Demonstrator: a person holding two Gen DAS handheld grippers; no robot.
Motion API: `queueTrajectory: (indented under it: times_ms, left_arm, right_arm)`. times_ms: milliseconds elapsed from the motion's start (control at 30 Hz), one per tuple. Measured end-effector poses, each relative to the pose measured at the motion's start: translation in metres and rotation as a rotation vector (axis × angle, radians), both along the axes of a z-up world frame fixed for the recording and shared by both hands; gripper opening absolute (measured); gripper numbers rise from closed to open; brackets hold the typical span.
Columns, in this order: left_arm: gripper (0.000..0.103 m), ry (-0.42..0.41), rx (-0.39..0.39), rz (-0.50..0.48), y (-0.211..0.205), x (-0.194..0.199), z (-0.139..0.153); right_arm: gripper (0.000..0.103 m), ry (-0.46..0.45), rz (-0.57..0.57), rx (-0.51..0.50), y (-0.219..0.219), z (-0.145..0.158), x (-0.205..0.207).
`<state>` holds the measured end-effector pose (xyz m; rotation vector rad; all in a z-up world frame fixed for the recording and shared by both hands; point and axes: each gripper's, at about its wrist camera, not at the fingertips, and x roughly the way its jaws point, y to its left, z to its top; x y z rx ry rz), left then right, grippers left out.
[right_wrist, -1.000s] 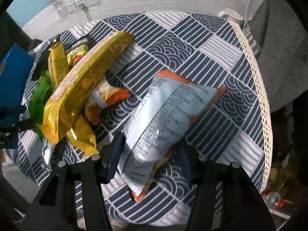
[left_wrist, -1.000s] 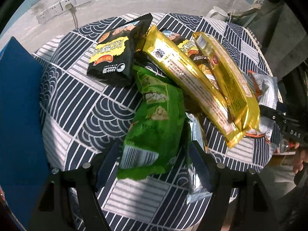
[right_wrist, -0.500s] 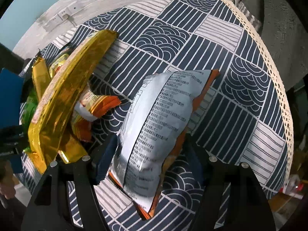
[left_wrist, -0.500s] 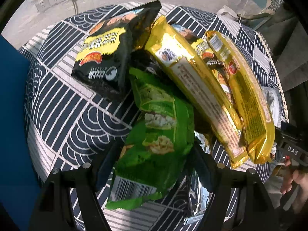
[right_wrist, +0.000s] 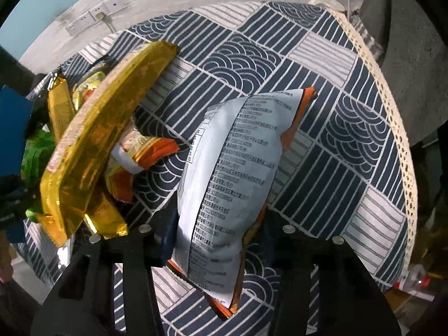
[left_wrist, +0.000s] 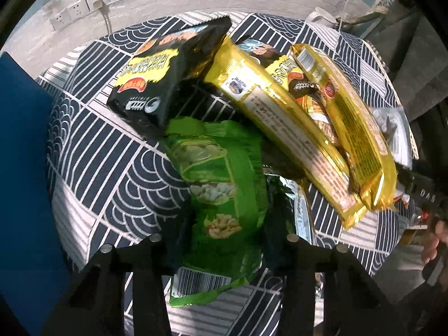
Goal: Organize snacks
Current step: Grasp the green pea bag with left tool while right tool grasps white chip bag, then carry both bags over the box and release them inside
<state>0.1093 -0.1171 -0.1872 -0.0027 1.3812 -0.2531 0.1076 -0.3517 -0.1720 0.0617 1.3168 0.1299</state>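
Note:
In the left wrist view my left gripper (left_wrist: 221,240) is shut on a green snack bag (left_wrist: 221,196), its fingers pressing the bag's sides near the barcode end. Behind it lie a black chip bag (left_wrist: 168,75) and two long yellow packs (left_wrist: 282,128), stacked across each other. In the right wrist view my right gripper (right_wrist: 215,235) is shut on a pale grey bag with orange edges (right_wrist: 235,179), held tilted above the patterned tablecloth (right_wrist: 322,145). The yellow packs (right_wrist: 92,140) and small orange packets (right_wrist: 140,156) sit to its left.
The round table has a cream lace edge (right_wrist: 392,117) on the right. A blue panel (left_wrist: 22,168) stands at the table's left. Wall sockets (left_wrist: 89,2) and a cable are behind. A silver foil bag (left_wrist: 299,210) lies under the green one.
Both grippers moved in over their bags and closed on them. The green bag and the grey bag now sit deeper between the fingers and look lifted off the cloth.

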Motion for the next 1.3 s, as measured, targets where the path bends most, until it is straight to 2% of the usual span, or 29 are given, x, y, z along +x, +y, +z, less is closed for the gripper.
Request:
queueTrajectory:
  times_ms: [267,533,1033,1300]
  left_arm:
    - [0.038,-0.039,-0.019,-0.004,0.008,-0.020,0.024]
    - [0.038,-0.119,-0.008,-0.025,0.021,-0.042,0.058]
    - [0.038,-0.230,0.014,-0.008,0.046,-0.068,0.104]
    - [0.038,-0.247,0.009,0.015,0.063,-0.074,0.122]
  right_arm:
    - [0.046,-0.063,0.035,-0.001,-0.001,0.033,-0.008]
    - [0.046,-0.115,0.051,0.001,0.001,0.061,-0.022]
    - [0.046,-0.201,0.170,-0.001,0.046,0.106,-0.040]
    - [0.046,-0.234,0.228,-0.005,0.075,0.125,-0.042]
